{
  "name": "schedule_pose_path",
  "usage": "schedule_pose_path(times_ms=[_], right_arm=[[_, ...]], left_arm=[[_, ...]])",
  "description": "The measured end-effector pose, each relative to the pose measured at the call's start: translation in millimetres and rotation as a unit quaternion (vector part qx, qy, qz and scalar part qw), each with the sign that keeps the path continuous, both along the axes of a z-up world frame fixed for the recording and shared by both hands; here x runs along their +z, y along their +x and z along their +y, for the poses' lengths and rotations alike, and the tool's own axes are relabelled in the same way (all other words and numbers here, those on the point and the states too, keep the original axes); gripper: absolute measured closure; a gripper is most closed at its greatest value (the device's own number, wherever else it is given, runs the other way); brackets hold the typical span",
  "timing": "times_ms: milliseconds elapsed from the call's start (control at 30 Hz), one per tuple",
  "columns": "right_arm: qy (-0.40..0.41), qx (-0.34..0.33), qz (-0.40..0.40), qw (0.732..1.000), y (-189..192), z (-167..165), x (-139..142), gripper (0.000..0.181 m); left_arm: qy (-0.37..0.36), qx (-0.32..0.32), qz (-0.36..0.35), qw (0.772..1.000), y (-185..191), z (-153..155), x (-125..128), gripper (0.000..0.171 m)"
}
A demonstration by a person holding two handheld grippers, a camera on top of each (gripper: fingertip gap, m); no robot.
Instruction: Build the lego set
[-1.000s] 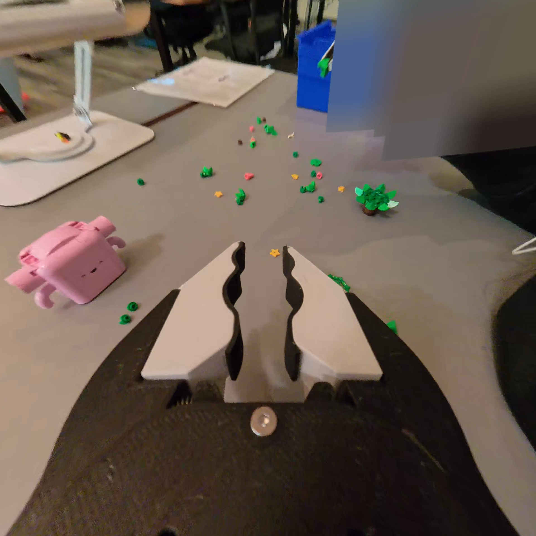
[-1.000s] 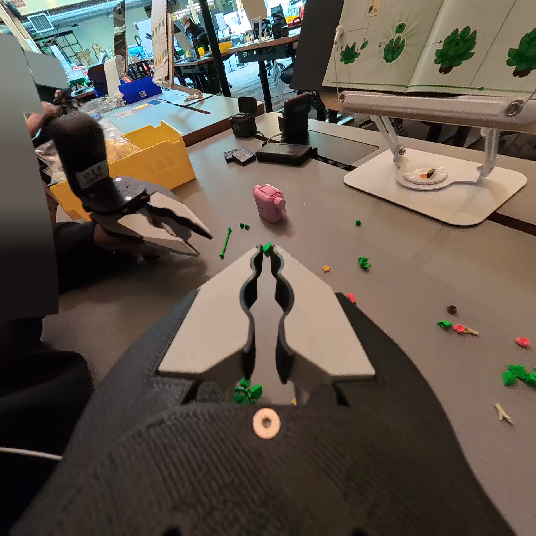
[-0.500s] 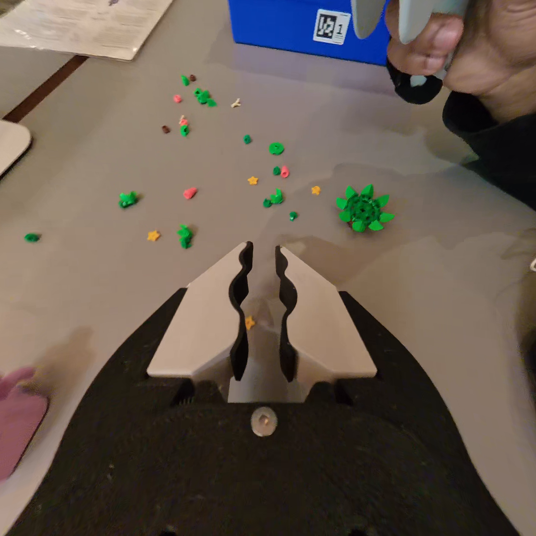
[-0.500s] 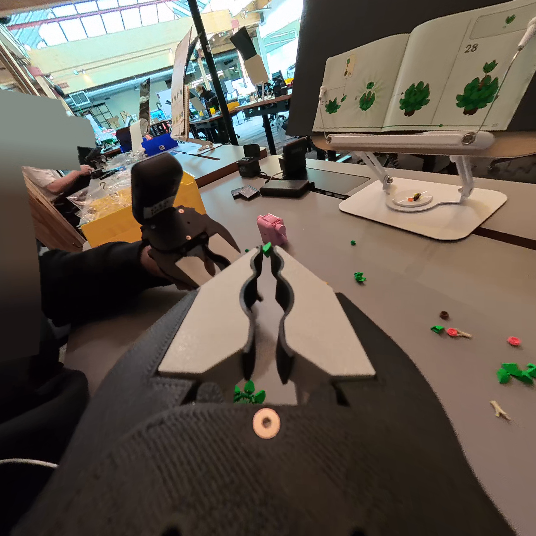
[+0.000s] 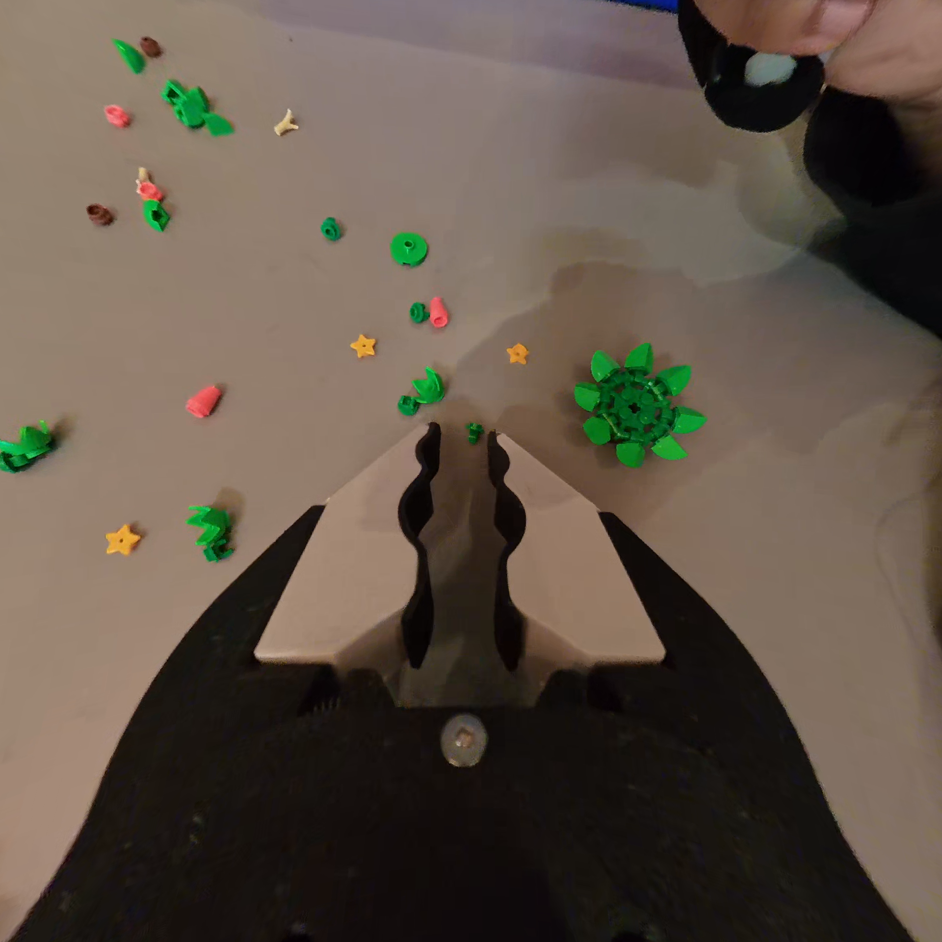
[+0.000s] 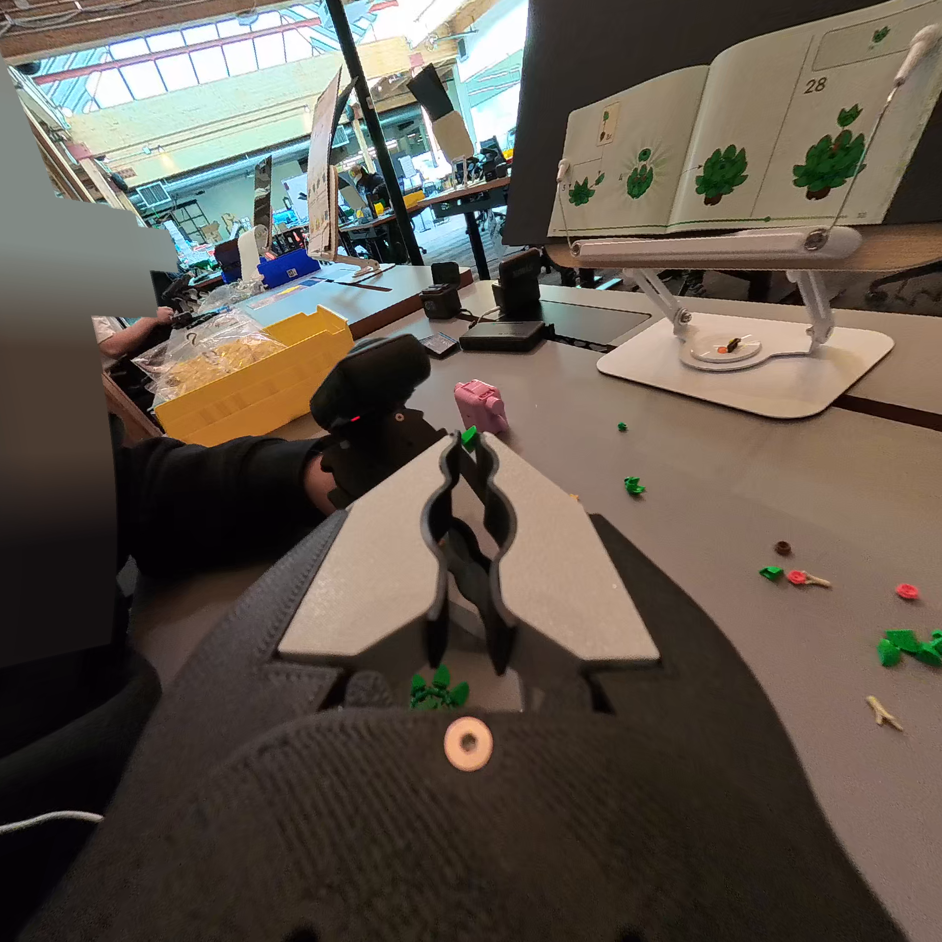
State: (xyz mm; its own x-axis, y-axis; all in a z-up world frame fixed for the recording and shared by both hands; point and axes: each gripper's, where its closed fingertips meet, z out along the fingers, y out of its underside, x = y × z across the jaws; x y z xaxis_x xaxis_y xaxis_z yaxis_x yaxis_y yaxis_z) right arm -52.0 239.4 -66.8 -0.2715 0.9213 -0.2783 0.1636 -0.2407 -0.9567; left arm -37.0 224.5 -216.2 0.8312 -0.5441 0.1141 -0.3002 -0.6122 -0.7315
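Observation:
My left gripper (image 5: 463, 433) points down at the grey table (image 5: 713, 586), jaws slightly apart and empty. A tiny green stud piece (image 5: 474, 432) lies just at its tips. A green leaf rosette (image 5: 637, 405) lies on the table to the right of the tips. My right gripper (image 6: 469, 441) is shut on a small green leaf piece (image 6: 469, 436) and held above the table. In the right wrist view the left gripper (image 6: 377, 402) shows behind my fingers, and the rosette (image 6: 438, 690) shows through the gap at their base.
Loose green, pink, yellow-star and brown pieces are scattered left of the left gripper, such as a round green plate (image 5: 408, 249). An open instruction book (image 6: 713, 153) sits on a white stand (image 6: 764, 367). A pink block figure (image 6: 481, 405) and a yellow bin (image 6: 255, 377) lie beyond. My hands' fingertips stand some 15 cm from each other. Measured from the fingertips, the rosette (image 6: 438, 690) is 4 cm or so from the left gripper and 15 cm from the right. It turns up in the left wrist view (image 5: 613, 404) as well.
My left gripper has moved forward and tilted down over the loose pieces, close to the rosette. My right gripper has lifted a little, still holding the green piece.

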Motion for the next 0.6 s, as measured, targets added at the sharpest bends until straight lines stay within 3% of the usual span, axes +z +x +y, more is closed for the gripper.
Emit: schedule_pose_path(times_ms=[600], right_arm=[[-0.013, 0.003, -0.003, 1.000, 0.5, 2.0, -2.5, 0.178]], left_arm=[[-0.002, -0.019, 0.019, 1.000, 1.0, -2.4, -2.6, 0.166]])
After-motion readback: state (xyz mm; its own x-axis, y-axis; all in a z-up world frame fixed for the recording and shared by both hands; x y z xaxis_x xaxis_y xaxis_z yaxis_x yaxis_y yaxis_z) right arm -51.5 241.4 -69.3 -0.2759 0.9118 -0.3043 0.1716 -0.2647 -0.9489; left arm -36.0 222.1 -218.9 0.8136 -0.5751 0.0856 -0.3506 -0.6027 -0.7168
